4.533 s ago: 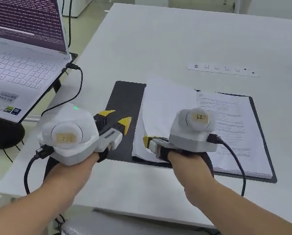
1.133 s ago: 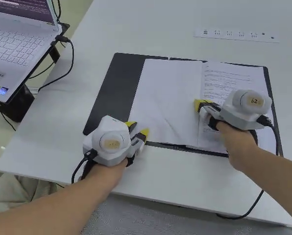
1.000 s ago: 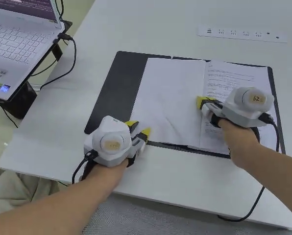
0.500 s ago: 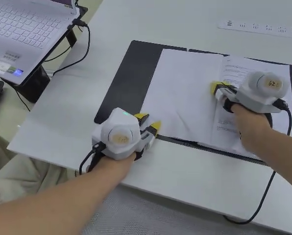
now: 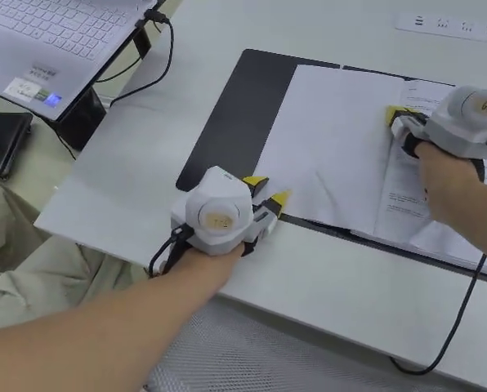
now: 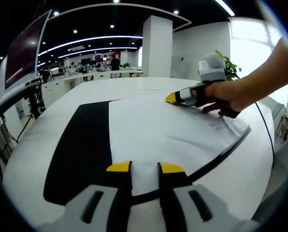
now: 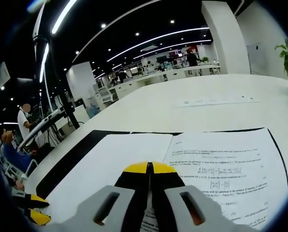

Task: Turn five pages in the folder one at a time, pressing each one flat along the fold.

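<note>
The black folder (image 5: 227, 122) lies open on the white table, its blank turned page (image 5: 333, 147) flat on the left half and a printed page (image 5: 407, 192) on the right. My right gripper (image 5: 395, 118) is shut, its yellow tips down on the fold between the two pages (image 7: 150, 166). My left gripper (image 5: 265, 190) rests at the blank page's near corner, by the folder's front edge. Its jaws (image 6: 145, 167) stand slightly open with nothing between them. In the left gripper view the right gripper (image 6: 175, 97) shows across the blank page (image 6: 153, 128).
An open laptop (image 5: 55, 33) on a stand sits at the far left with a black cable (image 5: 158, 53) running from it. A white power strip (image 5: 456, 24) lies beyond the folder. The table's front edge (image 5: 129, 249) runs just behind my left hand.
The page that stood lifted 4.5 s ago now lies flat on the left. Over the last second my right gripper slid farther away along the fold. The left gripper stayed put, and the camera shifted.
</note>
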`<state>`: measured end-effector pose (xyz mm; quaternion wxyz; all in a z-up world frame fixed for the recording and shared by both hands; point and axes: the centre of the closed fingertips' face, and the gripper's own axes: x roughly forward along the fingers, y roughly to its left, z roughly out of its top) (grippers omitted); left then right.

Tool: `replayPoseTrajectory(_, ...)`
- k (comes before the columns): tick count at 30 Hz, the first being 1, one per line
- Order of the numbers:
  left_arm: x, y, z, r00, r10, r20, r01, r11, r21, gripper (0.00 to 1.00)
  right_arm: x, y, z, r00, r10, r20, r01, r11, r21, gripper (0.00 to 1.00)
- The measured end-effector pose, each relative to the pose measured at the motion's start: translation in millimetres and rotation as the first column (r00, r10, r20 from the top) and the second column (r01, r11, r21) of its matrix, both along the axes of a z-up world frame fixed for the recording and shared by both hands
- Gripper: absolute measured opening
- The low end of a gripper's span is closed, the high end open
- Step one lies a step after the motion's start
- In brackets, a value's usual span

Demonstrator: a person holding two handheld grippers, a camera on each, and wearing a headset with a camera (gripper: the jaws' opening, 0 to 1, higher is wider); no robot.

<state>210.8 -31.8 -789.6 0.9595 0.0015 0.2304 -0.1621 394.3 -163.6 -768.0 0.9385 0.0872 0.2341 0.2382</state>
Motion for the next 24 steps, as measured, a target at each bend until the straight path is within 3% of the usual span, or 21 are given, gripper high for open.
replayPoseTrajectory(6, 0.0, -0.2, 0.3, 1.0, 0.001, 0.001, -0.001, 1.0, -0.001, 0.2, 25.6, -1.5, -8.6, 1.0, -0.003, 0.004, 0.003, 1.0, -0.022, 0.0)
replayPoseTrajectory(15, -0.2, -1.2, 0.9, 1.0, 0.002, 0.003, -0.002, 1.0, -0.001, 0.2, 53.8, -2.8, -9.0, 1.0, -0.003, 0.001, 0.003, 0.999, -0.049, 0.0)
replayPoseTrajectory(18, 0.1, -1.5, 0.2, 1.0, 0.003, 0.004, -0.003, 1.0, -0.001, 0.2, 64.4, -4.9, -11.8, 0.999, -0.026, -0.029, 0.026, 1.0, -0.015, 0.0)
replayPoseTrajectory(21, 0.3, -1.7, -0.3, 1.0, 0.003, 0.004, -0.003, 1.0, -0.001, 0.2, 62.8, -7.5, -10.5, 0.997, -0.051, -0.051, 0.053, 0.998, 0.033, 0.0)
replayPoseTrajectory(24, 0.2, -2.0, -0.3, 1.0, 0.003, 0.004, -0.003, 1.0, -0.001, 0.2, 59.0, -7.8, -11.6, 0.997, -0.051, -0.052, 0.053, 0.997, 0.047, 0.0)
